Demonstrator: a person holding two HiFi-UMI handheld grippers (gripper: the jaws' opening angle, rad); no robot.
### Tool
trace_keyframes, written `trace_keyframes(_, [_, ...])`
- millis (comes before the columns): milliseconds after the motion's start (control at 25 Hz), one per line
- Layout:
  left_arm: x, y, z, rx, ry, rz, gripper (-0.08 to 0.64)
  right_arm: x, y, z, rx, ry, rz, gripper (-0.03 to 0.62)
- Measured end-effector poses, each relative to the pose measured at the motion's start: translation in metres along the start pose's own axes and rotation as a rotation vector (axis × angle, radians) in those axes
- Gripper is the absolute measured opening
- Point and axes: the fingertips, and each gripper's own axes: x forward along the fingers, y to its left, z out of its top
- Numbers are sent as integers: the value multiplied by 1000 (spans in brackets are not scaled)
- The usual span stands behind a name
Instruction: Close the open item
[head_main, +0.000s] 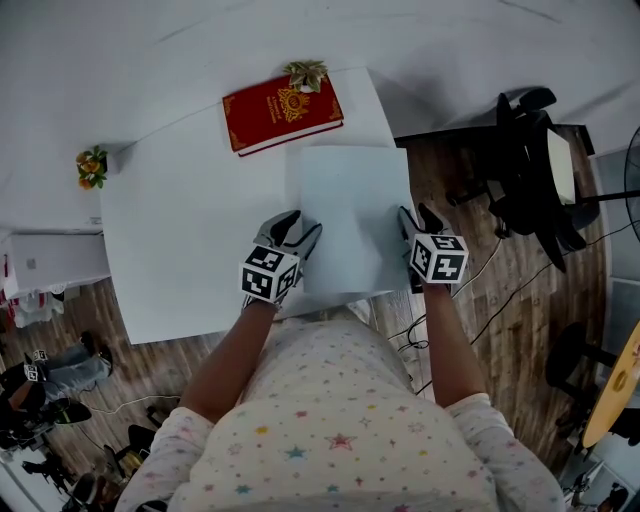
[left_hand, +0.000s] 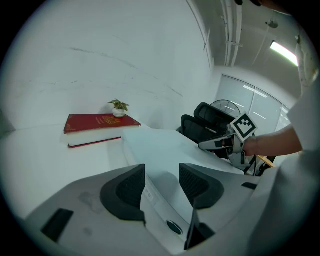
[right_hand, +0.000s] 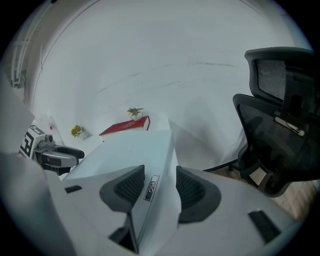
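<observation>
A pale grey laptop (head_main: 350, 215) lies on the white table (head_main: 180, 230), and from the head view its lid looks flat down. My left gripper (head_main: 300, 232) is at the laptop's near left corner, open, with the laptop's edge (left_hand: 160, 200) running between the jaws. My right gripper (head_main: 417, 222) is at the laptop's right edge, also open. Its jaws straddle the thin side (right_hand: 150, 187) that carries a small label. Each gripper shows in the other's view: the right gripper (left_hand: 220, 144) and the left gripper (right_hand: 62, 155).
A red book (head_main: 282, 112) lies at the table's far side with a small potted plant (head_main: 306, 74) behind it. Another small plant (head_main: 91, 166) stands at the far left corner. A black office chair (head_main: 530, 170) stands to the right, with cables on the wooden floor.
</observation>
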Motion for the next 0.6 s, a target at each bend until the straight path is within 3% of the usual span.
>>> trace_keyframes(440, [-36,26,33,-14,-125,62,207,-1,1,2,-69,13,-39,180])
trace_keyframes(600, [-46,37,41,-39,-161,82,207,0,-1,1,-52,39,-24,180])
